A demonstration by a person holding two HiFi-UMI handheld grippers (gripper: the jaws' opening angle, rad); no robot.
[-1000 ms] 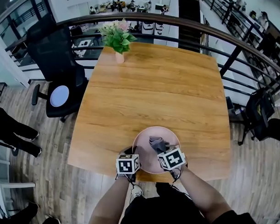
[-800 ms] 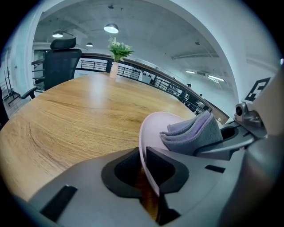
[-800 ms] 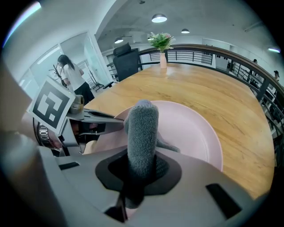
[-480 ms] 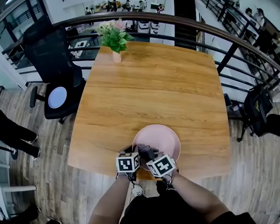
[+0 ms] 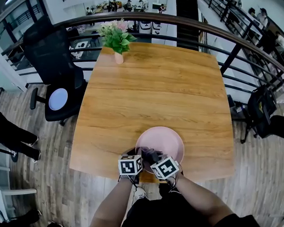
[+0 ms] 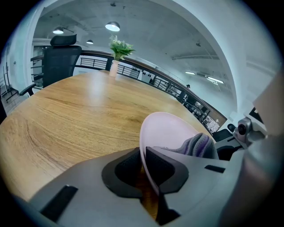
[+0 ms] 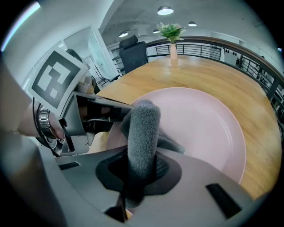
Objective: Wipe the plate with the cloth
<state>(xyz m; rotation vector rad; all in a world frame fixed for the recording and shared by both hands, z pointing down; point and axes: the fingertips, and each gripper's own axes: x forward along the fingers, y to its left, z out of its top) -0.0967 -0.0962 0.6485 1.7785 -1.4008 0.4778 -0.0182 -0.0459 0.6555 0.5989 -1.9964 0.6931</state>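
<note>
Right gripper [image 7: 141,172] moved left, pitched steeply down, clamping cloth [image 7: 143,133] on plate [image 7: 208,128] | left gripper [image 6: 145,166] pitched down, clamping plate rim

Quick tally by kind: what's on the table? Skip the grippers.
pink plate: 1
grey cloth: 1
vase of flowers: 1
Total: 3
</note>
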